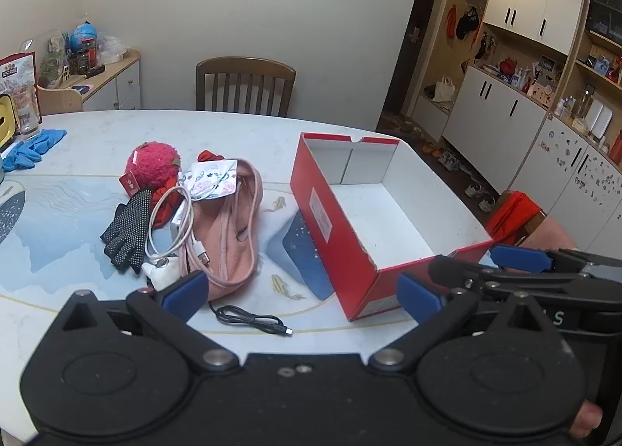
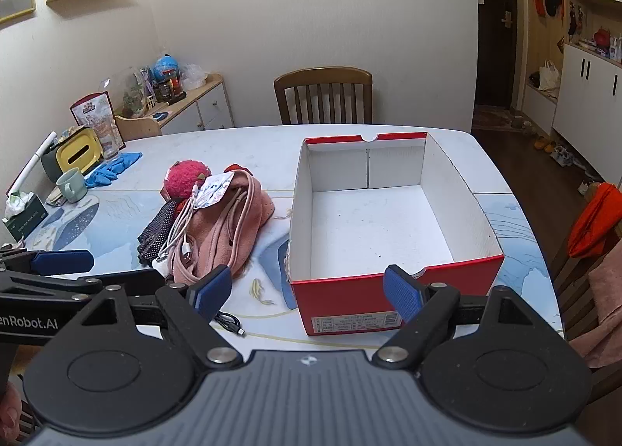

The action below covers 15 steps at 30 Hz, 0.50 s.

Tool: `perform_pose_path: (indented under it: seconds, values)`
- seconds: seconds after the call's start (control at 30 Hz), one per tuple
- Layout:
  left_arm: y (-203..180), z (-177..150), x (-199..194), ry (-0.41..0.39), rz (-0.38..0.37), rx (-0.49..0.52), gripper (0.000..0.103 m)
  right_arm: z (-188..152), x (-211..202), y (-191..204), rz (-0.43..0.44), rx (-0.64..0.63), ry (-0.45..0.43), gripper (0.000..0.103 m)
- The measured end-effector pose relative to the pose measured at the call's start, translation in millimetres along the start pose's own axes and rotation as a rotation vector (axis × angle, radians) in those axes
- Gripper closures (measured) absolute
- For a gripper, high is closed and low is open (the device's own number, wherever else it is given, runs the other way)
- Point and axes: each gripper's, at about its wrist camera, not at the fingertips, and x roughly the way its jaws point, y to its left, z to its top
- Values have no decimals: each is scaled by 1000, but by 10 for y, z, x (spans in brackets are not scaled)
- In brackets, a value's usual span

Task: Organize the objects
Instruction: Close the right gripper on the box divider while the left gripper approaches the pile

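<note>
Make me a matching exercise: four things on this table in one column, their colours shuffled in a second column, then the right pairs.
Things:
1. shoebox
2. fuzzy ball
3. dotted glove
4. short cable by the near table edge

Colours:
A. black, plain
B. red outside, white inside
C. black with small white dots
D. deep pink

Pairs: 1-B, 2-D, 3-C, 4-A
</note>
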Motion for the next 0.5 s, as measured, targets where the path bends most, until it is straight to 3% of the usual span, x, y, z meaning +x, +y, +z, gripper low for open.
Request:
perform_pose_path:
  seconds: [0.5]
  values:
    - [86,57,21,-1,-16,2,1,16,45,31,1,6,6,17]
